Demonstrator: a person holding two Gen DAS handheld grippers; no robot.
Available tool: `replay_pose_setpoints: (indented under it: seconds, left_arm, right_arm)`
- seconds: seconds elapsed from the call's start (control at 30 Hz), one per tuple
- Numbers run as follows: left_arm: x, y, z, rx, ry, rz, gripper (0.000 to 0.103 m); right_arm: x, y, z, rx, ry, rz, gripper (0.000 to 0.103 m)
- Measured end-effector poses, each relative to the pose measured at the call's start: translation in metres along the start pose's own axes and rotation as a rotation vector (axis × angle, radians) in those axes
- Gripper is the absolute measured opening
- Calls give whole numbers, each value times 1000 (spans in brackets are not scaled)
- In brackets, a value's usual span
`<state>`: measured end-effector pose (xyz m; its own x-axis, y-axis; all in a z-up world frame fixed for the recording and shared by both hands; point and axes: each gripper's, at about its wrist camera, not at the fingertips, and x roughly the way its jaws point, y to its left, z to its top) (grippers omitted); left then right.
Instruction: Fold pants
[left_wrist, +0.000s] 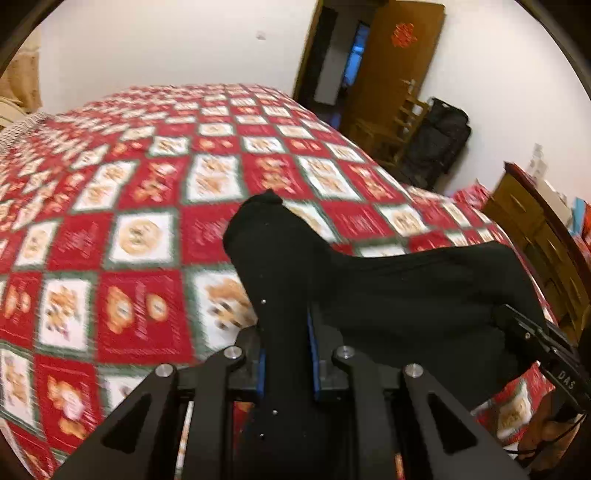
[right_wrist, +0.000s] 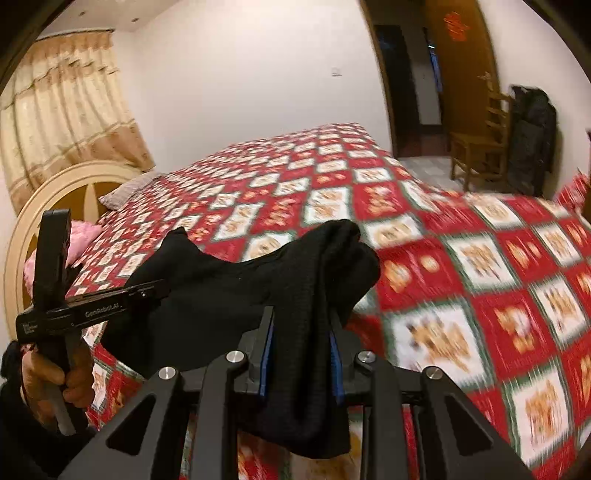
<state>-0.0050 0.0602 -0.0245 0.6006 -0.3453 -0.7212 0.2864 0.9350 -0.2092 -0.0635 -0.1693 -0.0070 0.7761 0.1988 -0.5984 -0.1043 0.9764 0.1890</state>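
The black pants (left_wrist: 388, 295) hang in the air above the bed, stretched between my two grippers. My left gripper (left_wrist: 286, 332) is shut on one bunched end of the pants, which sticks up past the blue pads. My right gripper (right_wrist: 301, 332) is shut on the other end of the pants (right_wrist: 258, 280). The right gripper also shows at the right edge of the left wrist view (left_wrist: 517, 325), clamped on the cloth. The left gripper shows at the left of the right wrist view (right_wrist: 155, 286), held in a hand.
A bed with a red, white and green checked quilt (left_wrist: 147, 221) fills the space below. A cream headboard (right_wrist: 44, 206) and pink pillow (right_wrist: 85, 236) lie at the far left. A wooden chair (right_wrist: 480, 147), black bag (right_wrist: 532, 140), open doorway and wooden dresser (left_wrist: 535, 236) stand beyond.
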Motion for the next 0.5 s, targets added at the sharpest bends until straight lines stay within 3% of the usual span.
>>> replay_pose_setpoints:
  seconds: [0.27, 0.5]
  left_arm:
    - [-3, 38, 32, -55, -66, 126, 18]
    - [10, 63, 47, -92, -76, 210, 18]
  right_arm:
    - [51, 26, 45, -63, -4, 48, 26]
    - [92, 45, 69, -87, -12, 60, 26]
